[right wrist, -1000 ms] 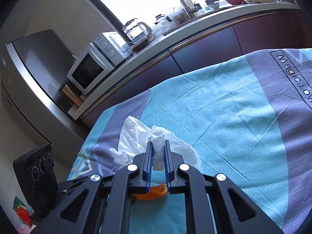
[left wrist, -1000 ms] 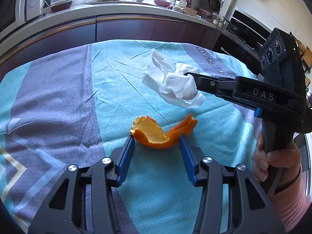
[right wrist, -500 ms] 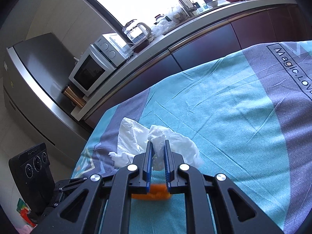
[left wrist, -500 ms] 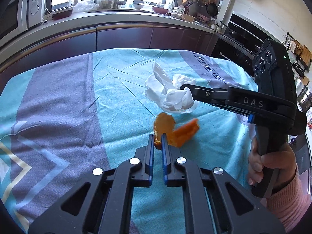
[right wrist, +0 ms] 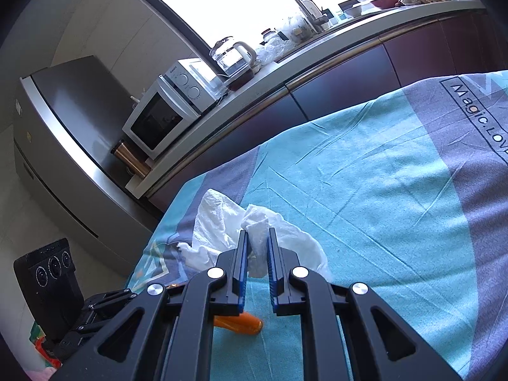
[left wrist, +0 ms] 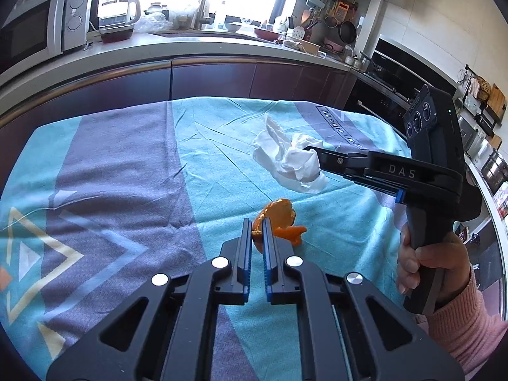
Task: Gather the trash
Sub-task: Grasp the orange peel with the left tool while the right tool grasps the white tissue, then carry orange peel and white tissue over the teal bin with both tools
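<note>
We grip both pieces: left gripper (left wrist: 257, 233) clamps orange peel (left wrist: 277, 217), right gripper (right wrist: 257, 244) pinches crumpled tissue (right wrist: 222, 222). Next: we need bin, none visible.

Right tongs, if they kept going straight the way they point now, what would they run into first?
Probably the tablecloth. The right tongs are shut on the crumpled tissue and angle downward over the cloth, with nothing else visible ahead in the right wrist view. Depth is unclear, so this is a guess.
</note>
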### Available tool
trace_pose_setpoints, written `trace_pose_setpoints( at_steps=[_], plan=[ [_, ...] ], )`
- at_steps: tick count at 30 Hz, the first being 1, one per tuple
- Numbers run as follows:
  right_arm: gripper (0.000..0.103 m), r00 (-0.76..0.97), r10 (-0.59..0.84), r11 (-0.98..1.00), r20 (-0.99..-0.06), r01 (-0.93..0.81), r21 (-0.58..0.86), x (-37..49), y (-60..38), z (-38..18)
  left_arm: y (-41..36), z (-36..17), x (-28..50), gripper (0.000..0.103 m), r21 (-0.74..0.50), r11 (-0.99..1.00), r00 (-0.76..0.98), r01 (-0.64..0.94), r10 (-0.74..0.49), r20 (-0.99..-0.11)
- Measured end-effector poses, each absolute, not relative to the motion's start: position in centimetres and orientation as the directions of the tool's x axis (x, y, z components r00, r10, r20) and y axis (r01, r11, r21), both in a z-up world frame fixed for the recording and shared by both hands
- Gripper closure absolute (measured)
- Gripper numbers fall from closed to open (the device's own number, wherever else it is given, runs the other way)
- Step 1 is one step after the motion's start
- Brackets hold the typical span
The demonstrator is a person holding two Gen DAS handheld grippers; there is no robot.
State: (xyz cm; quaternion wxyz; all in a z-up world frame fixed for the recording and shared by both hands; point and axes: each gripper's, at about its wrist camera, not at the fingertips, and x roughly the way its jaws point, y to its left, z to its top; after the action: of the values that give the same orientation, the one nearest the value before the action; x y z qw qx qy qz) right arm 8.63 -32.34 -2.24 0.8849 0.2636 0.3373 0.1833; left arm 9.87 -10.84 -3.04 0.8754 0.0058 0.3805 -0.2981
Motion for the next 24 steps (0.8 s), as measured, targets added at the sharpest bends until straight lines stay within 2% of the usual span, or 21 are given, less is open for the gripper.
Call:
trace_pose_setpoints(
  at_steps=[14,24],
  plan=[
    [0.093,0.683,0.565,0.766,-0.464,-0.225,0.602,7.6,-28.9,-0.9,-3.6,-1.1,7.0,0.096,-0.190,0.877,0.619,0.442,-0.452,-0.642],
    [0.092,0.632,0.597,0.759,-0.494,-0.246,0.603,7.7,-26.2,-2.0,-1.9,-4.8,7.5,0.095,-0.157,0.901,0.579,0.404,-0.385,-0.719]
  ],
)
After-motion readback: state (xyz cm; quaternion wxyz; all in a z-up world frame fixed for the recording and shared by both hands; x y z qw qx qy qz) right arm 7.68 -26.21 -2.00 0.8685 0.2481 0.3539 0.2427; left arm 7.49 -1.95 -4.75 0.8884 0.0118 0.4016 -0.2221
